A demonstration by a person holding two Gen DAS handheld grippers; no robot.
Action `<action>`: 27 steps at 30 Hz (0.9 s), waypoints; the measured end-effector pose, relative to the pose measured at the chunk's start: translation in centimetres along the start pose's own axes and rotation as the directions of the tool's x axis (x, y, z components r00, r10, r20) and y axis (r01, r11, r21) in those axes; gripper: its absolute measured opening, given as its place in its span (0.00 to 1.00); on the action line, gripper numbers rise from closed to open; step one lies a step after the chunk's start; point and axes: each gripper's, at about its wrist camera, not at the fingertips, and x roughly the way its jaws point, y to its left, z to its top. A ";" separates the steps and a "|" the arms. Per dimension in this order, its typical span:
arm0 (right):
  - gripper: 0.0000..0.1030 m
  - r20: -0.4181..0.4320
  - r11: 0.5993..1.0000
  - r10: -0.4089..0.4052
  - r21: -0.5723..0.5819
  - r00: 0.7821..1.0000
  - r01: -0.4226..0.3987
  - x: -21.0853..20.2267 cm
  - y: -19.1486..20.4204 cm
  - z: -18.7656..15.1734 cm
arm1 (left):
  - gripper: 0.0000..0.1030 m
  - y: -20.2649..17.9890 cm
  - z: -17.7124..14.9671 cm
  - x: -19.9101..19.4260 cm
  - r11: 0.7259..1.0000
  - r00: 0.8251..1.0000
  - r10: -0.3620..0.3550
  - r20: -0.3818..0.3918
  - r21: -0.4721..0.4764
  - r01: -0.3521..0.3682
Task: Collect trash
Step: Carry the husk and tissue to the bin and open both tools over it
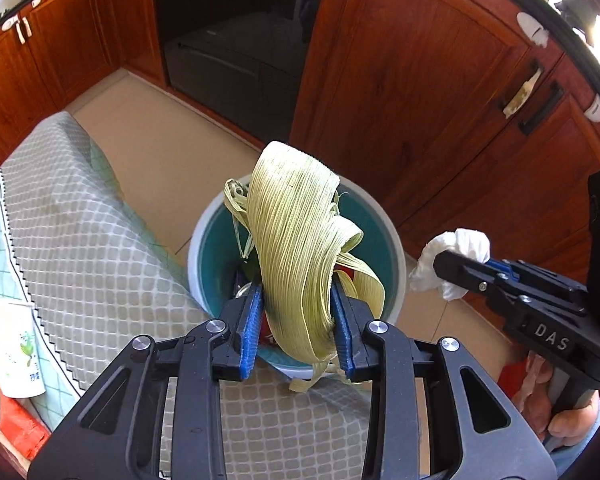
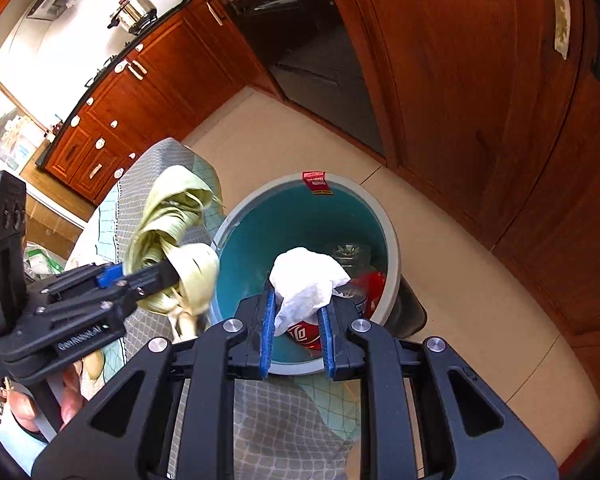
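Note:
A bundle of pale green corn husks (image 1: 295,232) stands between the blue pads of my left gripper (image 1: 295,292), which is shut on it right above a round bin with a teal liner (image 1: 195,248). My right gripper (image 2: 300,300) is shut on a crumpled white tissue (image 2: 306,280) over the near side of the same bin (image 2: 392,248). Inside the bin lie a red cola can (image 2: 304,334) and a clear glass jar (image 2: 346,254). The left wrist view shows the right gripper (image 1: 444,264) with the tissue (image 1: 456,252) just right of the bin. In the right wrist view, the left gripper (image 2: 171,272) holds the husks (image 2: 171,220) at the bin's left rim.
A table with a grey checked cloth (image 1: 79,220) touches the bin's near left side; a paper cup (image 1: 11,356) stands on it. Dark wood cabinets (image 1: 420,80) and a black oven (image 1: 235,40) close off the far side of the tiled floor (image 2: 480,312). A hand (image 1: 572,420) grips the right gripper's handle.

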 end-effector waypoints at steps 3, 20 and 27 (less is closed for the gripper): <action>0.18 -0.005 1.000 -0.004 0.000 1.000 0.004 0.4 -0.1 0.2 | 0.58 -0.4 0.5 1.0 1.000 1.000 0.016 -0.009 0.004 -0.016; 0.20 -0.055 0.999 0.000 -0.035 0.998 -0.002 2.3 1.8 -0.2 | 0.94 2.1 -2.8 -2.7 0.997 0.996 0.073 0.047 -0.027 -0.072; 0.72 -0.060 0.998 0.013 -0.053 0.998 -0.017 2.8 3.8 0.0 | 0.96 2.9 -4.1 -3.7 0.996 0.997 0.066 0.047 -0.056 -0.063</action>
